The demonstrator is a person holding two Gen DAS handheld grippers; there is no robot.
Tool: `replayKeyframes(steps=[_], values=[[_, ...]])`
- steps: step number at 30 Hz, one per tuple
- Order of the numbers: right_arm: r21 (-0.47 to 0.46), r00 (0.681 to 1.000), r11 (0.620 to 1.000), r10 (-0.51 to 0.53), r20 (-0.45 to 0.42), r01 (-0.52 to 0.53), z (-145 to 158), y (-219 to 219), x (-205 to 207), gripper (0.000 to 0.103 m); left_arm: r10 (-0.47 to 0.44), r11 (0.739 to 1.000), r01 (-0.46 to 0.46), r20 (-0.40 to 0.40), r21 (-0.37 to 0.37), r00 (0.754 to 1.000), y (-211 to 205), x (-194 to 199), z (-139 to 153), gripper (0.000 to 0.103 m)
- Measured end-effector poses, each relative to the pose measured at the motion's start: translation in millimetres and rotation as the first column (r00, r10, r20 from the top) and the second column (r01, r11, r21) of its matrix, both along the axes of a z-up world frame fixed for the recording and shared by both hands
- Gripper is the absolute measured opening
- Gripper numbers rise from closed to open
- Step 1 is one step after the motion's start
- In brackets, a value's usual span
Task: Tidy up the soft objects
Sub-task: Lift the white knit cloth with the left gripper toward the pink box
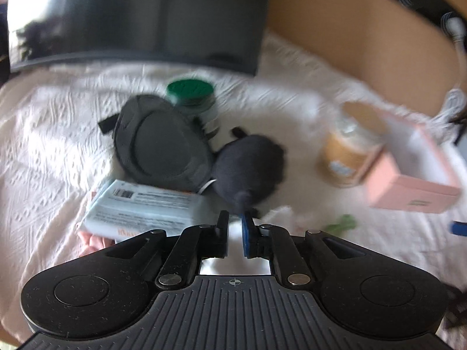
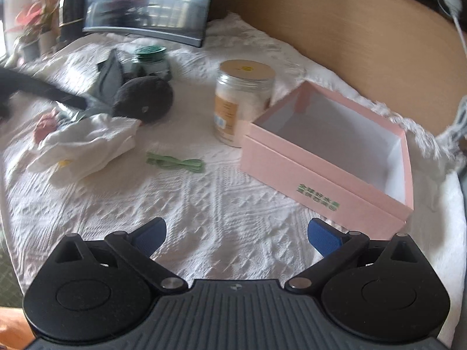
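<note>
A dark grey plush toy lies on the white bedspread; it also shows in the right wrist view. My left gripper is shut on a thin dark part of the plush at its near edge. A crumpled white cloth lies to the left of a green ribbon. An open pink box with a white, empty inside stands at the right. My right gripper is open and empty above bare bedspread, close to the box's near corner.
A clear jar with a tan lid stands beside the box. A green-lidded jar, a dark oval case and a flat wipes pack sit by the plush. A monitor and a wooden headboard stand behind.
</note>
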State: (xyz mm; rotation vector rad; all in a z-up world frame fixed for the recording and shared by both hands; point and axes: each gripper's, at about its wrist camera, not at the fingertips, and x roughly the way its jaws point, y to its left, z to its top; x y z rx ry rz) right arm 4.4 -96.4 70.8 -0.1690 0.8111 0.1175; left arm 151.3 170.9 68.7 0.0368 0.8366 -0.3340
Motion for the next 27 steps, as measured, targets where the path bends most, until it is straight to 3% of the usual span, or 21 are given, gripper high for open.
replayKeyframes(steps=[2, 4, 6, 11, 17, 21, 23, 27], values=[[-0.007, 1.0, 1.0, 0.001, 0.0, -0.001, -0.5, -1.5, -3.8, 0.103, 0.046, 0.997, -0.051, -0.089, -0.051, 0.995, 7.9, 17.2, -11.1, 0.01], [0.0, 1.0, 1.0, -0.011, -0.004, 0.011, -0.5, -7.6, -6.8, 0.103, 0.046, 0.986, -0.07, -0.16, -0.152, 0.986, 16.4, 16.5, -17.2, 0.01], [0.013, 0.999, 0.999, -0.034, -0.009, 0.034, -0.7, -15.7, -9.4, 0.103, -0.024, 0.972, -0.027, -0.211, -0.235, 0.977, 15.3, 0.3, -22.9, 0.01], [0.03, 0.997, 0.997, -0.07, -0.026, 0.071, -3.3, -28.2, -8.8, 0.103, -0.177, 0.952, 0.099, -0.259, -0.289, 0.95, -4.0, -57.0, -40.4, 0.01], [0.024, 0.999, 0.999, -0.036, -0.028, 0.037, -5.0, -18.9, -4.0, 0.103, -0.292, 0.954, 0.273, -0.186, -0.12, 0.938, -35.7, -104.8, -41.0, 0.014], [0.024, 1.0, 1.0, -0.017, -0.024, 0.018, -4.9, -14.8, -2.2, 0.103, -0.343, 0.938, 0.344, -0.027, 0.035, 0.939, -45.6, -122.4, -16.7, 0.016], [0.028, 0.999, 0.999, -0.017, -0.029, 0.017, -5.9, -15.0, -1.3, 0.103, -0.389, 0.913, 0.384, 0.016, 0.139, 0.921, -54.8, -123.4, -13.1, 0.016], [0.029, 0.999, 0.999, -0.019, -0.035, 0.02, -7.1, -16.3, -0.9, 0.103, -0.447, 0.854, 0.436, -0.028, 0.285, 0.894, -63.7, -112.6, -30.9, 0.021]])
